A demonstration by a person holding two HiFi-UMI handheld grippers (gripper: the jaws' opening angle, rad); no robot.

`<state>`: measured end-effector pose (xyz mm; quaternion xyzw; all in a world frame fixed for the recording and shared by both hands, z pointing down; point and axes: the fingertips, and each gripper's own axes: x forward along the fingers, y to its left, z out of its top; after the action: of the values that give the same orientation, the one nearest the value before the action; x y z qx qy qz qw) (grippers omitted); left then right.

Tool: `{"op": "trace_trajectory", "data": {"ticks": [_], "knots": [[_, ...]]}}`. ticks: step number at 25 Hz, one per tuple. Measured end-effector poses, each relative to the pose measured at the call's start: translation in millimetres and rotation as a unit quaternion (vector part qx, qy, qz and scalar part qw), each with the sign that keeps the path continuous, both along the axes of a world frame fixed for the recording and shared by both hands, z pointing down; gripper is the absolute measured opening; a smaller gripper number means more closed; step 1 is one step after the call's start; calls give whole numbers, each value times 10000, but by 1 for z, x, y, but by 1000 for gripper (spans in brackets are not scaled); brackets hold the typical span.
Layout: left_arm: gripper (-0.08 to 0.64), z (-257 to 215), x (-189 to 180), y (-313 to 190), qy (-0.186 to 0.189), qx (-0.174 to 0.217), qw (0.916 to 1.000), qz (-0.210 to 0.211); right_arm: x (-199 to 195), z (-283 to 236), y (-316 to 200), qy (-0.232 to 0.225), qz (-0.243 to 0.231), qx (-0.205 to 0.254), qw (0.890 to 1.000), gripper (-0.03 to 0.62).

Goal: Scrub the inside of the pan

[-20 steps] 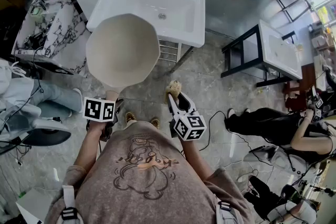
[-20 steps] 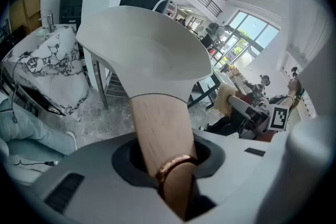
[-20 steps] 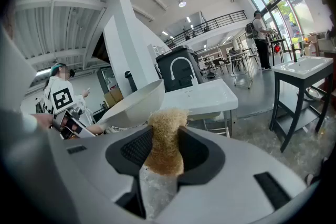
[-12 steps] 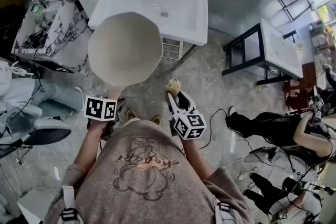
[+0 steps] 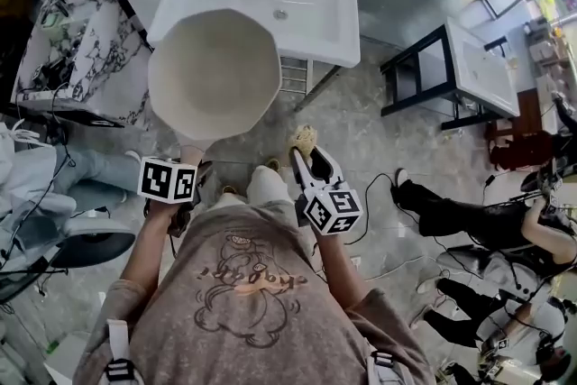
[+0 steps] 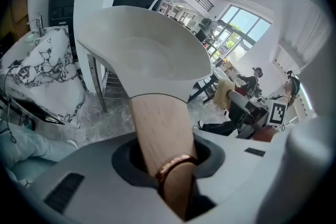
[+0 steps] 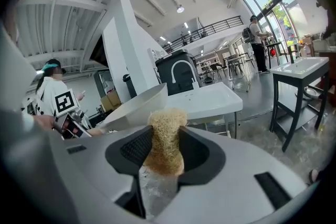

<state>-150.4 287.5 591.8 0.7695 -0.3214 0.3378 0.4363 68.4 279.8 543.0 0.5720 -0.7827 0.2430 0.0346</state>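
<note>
We hold the left gripper clenched on the pan: in the left gripper view its jaws close around the wooden handle, just above a copper-coloured band. The pan is cream-white with a faceted rim. It is lifted off any surface, and its open side is turned up toward the head camera. From there it overlaps the near left corner of the white sink, with its inside bare.

Our right gripper grasps a tan fibrous scrubber, which the right gripper view shows pinched between the two jaws with its frayed top poking out beyond them. The scrubber is apart from the pan, below and to the right of its rim, near the handle.

A curved faucet rises behind the sink. A marble-patterned table stands to the left, and a black-framed stand with a white top stands to the right.
</note>
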Motion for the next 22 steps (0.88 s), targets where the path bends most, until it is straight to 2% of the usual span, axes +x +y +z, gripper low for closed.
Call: {"op": "trace_trajectory", "data": {"ticks": [13,17,22], "knots": [[124,7,13,-50,38,-78,9998,179,14,3,-57,-14,137,90,9999,173],[124,8,22,-80,86,-96,9996,241,22,3,-92,14,112,159,9998,173],[124,13,36,-121,-64,-105,9990,421,40,3,-140,-16,127,146,9998,173]]}}
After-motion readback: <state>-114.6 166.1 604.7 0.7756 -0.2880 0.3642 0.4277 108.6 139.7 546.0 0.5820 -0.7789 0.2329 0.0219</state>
